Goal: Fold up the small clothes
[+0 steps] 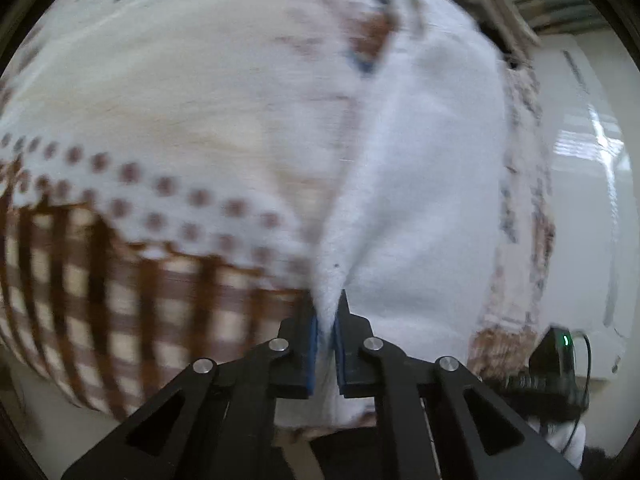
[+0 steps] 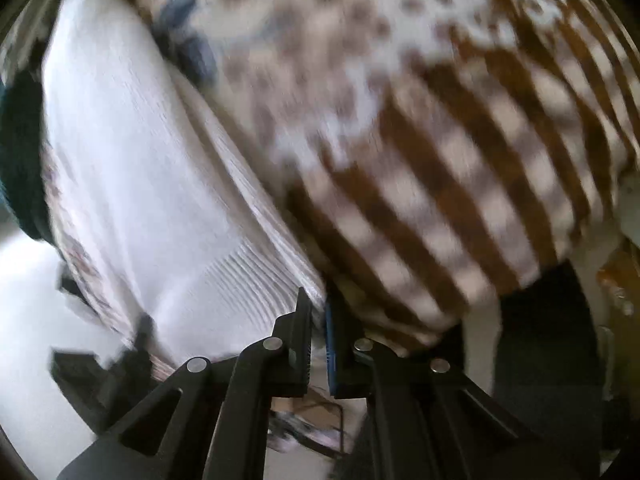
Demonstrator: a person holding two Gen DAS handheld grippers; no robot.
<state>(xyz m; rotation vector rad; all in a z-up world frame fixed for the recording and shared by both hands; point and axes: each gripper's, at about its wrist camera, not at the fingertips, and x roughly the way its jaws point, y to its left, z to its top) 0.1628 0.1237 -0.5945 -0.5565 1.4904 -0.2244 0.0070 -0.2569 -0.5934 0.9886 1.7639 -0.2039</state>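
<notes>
Left wrist view is filled by a small garment (image 1: 420, 168), blurred by motion, whose white fabric is gathered into a ridge that runs down into the left gripper (image 1: 326, 312). The blue pads (image 1: 313, 344) of that gripper are closed tightly on this white fold, with cloth seen on both sides of them. To the left of the ridge, a printed part of the garment is seen: a cream area, a band of brown dots, and below it a brown check pattern. A pale surface (image 1: 576, 184) is seen at the right edge, with a bright reflection on it. Near the lower right corner of the view, a black device (image 1: 554, 356) with a small green light and a thin cable is visible; what it rests on cannot be told.

From the right wrist view, the same garment (image 2: 132, 184) is shown hanging close before the lens, white ribbed cloth to the left and brown check with dots to the right. The right gripper (image 2: 318, 316) is clamped on the edge where the ribbed white cloth meets the checked part, the cloth being pinched between a dark pad and a blue pad (image 2: 331, 344). The garment is held by both grippers at once. Behind it, dark shapes and a bright floor-like area are seen, too blurred to be named.
</notes>
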